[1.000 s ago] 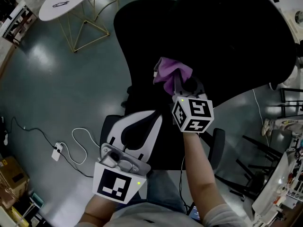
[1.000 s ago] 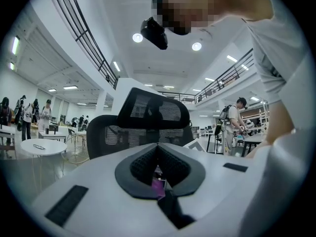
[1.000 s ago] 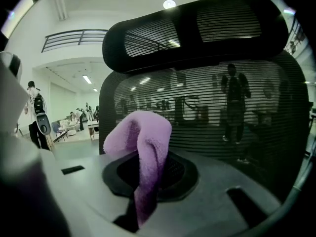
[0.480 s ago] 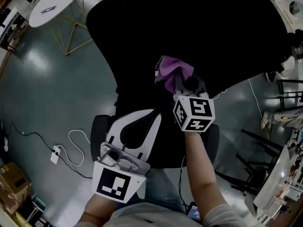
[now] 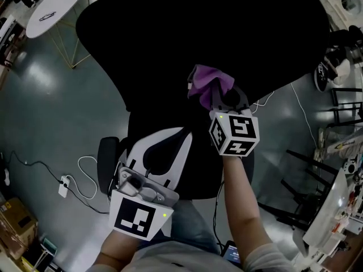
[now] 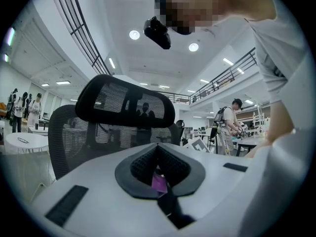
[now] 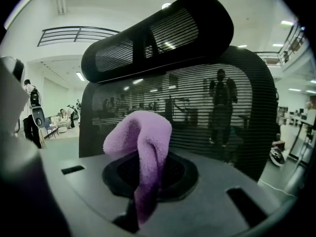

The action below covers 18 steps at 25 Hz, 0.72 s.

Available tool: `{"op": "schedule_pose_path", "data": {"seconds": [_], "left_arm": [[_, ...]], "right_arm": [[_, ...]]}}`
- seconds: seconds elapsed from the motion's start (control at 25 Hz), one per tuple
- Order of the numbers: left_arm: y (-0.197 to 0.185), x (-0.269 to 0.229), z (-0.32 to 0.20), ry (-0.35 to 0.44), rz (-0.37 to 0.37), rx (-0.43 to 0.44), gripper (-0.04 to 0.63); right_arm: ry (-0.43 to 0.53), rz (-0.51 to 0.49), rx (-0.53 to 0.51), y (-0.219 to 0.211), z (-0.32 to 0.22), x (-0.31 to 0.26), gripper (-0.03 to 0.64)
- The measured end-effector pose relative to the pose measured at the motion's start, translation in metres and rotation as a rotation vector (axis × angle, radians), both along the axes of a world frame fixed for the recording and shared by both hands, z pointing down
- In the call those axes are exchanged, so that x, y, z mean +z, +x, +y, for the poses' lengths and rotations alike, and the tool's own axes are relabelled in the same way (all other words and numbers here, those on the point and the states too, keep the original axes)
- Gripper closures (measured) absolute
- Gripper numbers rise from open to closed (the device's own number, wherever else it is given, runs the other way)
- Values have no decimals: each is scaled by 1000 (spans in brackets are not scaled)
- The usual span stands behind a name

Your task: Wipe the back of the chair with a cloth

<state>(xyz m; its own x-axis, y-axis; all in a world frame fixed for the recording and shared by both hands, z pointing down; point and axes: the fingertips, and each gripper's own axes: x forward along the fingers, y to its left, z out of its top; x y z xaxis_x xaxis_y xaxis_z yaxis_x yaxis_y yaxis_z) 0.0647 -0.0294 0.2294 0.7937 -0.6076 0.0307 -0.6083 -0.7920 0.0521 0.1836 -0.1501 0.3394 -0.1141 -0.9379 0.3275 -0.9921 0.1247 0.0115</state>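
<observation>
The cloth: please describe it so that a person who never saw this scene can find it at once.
A black mesh office chair fills the middle of the head view. Near its backrest, the right gripper, which carries a marker cube, is shut on the cloth. The cloth is a fluffy purple bundle, the only brightly coloured thing against the dark chair.

Big open office-lab hall here: mezzanine railing point(image 6: 228, 77) overhead, ceiling lights point(image 6: 134, 34), a person point(image 6: 231, 125) working at a bench point(image 6: 254, 141), round white table point(image 5: 63, 0) on grey floor point(image 5: 51, 112), mesh office chair point(image 7: 197, 107).
</observation>
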Motion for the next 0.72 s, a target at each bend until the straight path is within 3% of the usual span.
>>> {"op": "schedule_pose_path", "data": {"seconds": [0.72], "left_arm": [[65,2,10,-2,3,28,583]], "right_arm": [[13,2,48,79,21,-3,568]]}}
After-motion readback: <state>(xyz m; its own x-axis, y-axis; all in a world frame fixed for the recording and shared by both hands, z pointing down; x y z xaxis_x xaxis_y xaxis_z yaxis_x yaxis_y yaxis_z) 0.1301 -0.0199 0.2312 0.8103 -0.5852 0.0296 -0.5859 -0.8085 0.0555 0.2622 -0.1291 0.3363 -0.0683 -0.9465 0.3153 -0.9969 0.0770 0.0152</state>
